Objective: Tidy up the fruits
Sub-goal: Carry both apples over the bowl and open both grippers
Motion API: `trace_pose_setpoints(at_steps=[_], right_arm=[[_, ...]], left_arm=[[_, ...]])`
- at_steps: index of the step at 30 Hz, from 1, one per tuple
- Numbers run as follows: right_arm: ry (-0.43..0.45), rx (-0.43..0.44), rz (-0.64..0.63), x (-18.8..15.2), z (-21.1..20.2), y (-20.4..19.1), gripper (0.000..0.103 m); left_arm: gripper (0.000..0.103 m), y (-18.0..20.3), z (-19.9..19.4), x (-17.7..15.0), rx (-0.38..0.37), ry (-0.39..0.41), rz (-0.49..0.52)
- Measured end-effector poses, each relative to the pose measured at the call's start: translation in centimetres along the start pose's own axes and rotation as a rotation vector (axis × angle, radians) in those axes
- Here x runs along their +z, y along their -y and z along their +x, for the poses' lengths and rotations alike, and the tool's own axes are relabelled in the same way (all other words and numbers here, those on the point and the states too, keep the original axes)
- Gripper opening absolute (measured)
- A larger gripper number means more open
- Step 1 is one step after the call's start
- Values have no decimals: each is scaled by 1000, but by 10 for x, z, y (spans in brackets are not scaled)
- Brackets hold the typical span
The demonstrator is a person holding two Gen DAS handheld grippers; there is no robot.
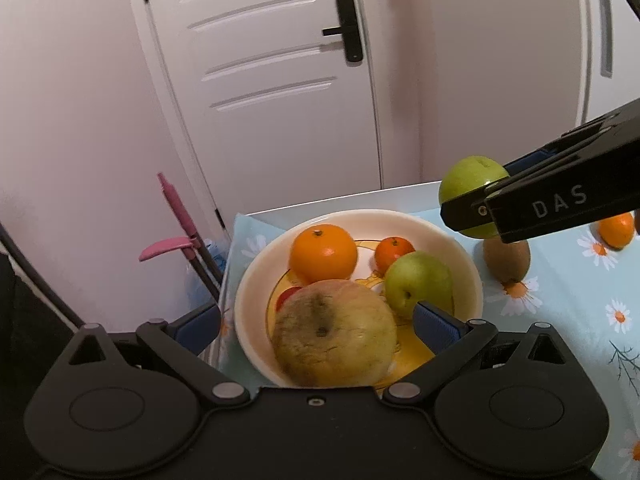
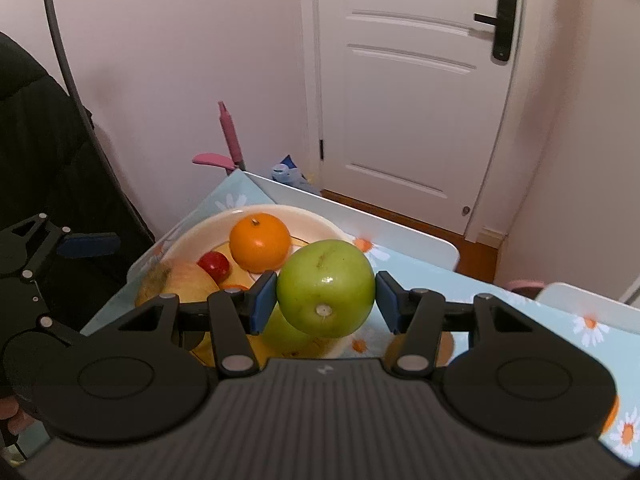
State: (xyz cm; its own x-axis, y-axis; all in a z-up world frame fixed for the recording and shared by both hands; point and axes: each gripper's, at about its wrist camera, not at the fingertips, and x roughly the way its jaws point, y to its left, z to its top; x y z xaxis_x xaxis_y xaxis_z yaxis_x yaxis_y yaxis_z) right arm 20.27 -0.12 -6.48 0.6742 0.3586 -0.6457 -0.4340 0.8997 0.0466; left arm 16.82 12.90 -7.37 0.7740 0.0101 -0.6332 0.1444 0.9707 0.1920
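A cream bowl (image 1: pixel 464 256) on the flowered cloth holds a large orange (image 1: pixel 323 254), a small tangerine (image 1: pixel 394 253), a green apple (image 1: pixel 418 282), a big yellowish apple (image 1: pixel 334 332) and a small red fruit (image 2: pixel 214 265). My left gripper (image 1: pixel 316 320) is open above the bowl's near side, its pads either side of the yellowish apple without touching it. My right gripper (image 2: pixel 326 296) is shut on a second green apple (image 2: pixel 326 288), held in the air just right of the bowl (image 2: pixel 320 220); that apple also shows in the left wrist view (image 1: pixel 466 184).
A kiwi (image 1: pixel 506 260) and another orange (image 1: pixel 616 230) lie on the cloth right of the bowl. The table's far edge (image 1: pixel 340 198) is close behind the bowl. A pink-handled tool (image 1: pixel 180 220) leans by the wall, before a white door (image 1: pixel 280 80).
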Motion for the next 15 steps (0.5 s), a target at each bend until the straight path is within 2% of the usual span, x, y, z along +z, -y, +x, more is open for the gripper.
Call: trace_pose_setpoints(at_steps=[15], right_arm=[[-49,82,-9,20,57,-24,68]], left_arm=[[103,-22,-12,-7,15,-30,-65]])
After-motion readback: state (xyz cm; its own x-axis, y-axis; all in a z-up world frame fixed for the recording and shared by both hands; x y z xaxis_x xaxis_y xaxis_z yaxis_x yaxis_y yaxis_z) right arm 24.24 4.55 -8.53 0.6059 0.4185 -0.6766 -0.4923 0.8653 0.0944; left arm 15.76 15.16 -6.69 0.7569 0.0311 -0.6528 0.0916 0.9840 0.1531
